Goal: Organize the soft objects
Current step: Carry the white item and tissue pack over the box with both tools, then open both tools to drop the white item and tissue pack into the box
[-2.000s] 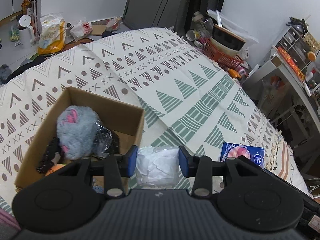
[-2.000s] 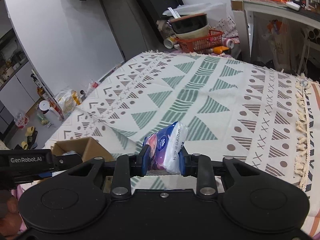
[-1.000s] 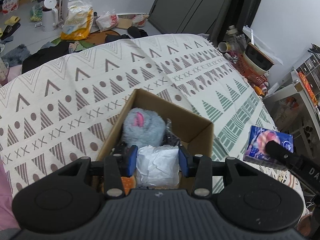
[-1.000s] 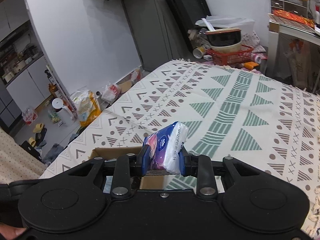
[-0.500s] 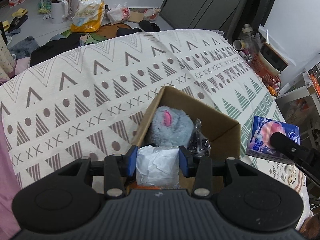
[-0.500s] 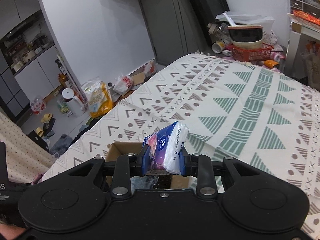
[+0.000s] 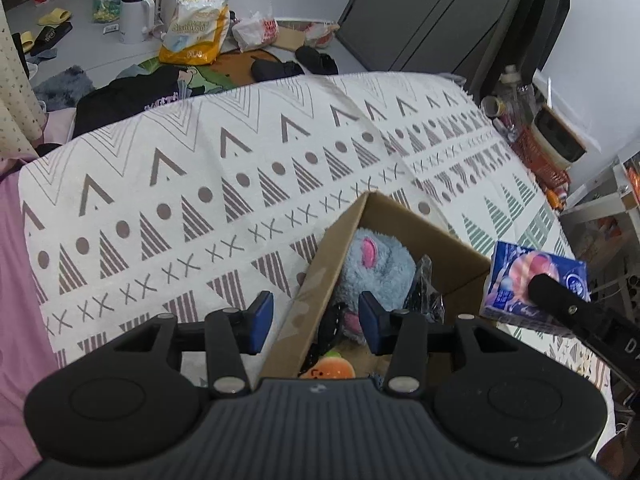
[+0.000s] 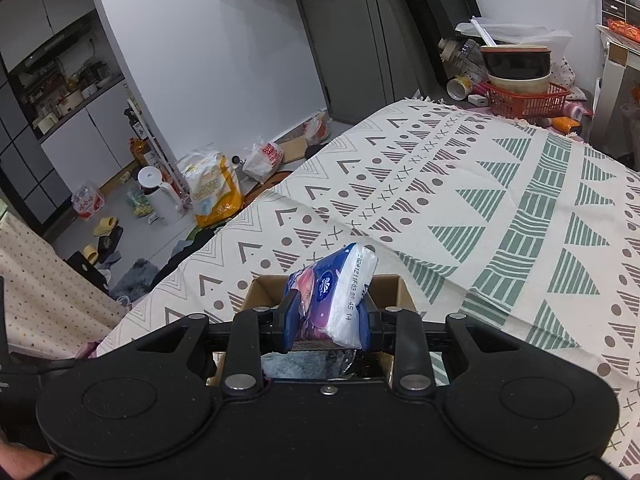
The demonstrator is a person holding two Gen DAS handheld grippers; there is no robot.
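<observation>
Left tongs [image 7: 316, 322]: blue pads spread apart, nothing between them. They straddle the near-left wall of the open brown cardboard box [image 7: 316, 280], which sits on the bed's cream blanket with brown and green geometric print [image 7: 208, 184].

Box contents, left wrist view: fluffy grey-blue plush toy with pink ear [image 7: 374, 270], touching a crinkled black plastic-wrapped item [image 7: 426, 290] on its right; a small orange plush with a printed face [image 7: 330, 368] at the near end. A black strap-like piece lies beside the plush; cannot identify it.

Right tongs [image 8: 326, 326]: pinching a soft tissue pack in blue, pink and white wrapper [image 8: 334, 292], tilted, printed date code facing right. Pack is held in the air above the box [image 8: 384, 286]; from the left wrist view it [image 7: 520, 280] sits just off the box's right edge, not inside.

Floor past the bed: white kettle [image 7: 136, 12], yellow-white bag [image 7: 196, 28].
</observation>
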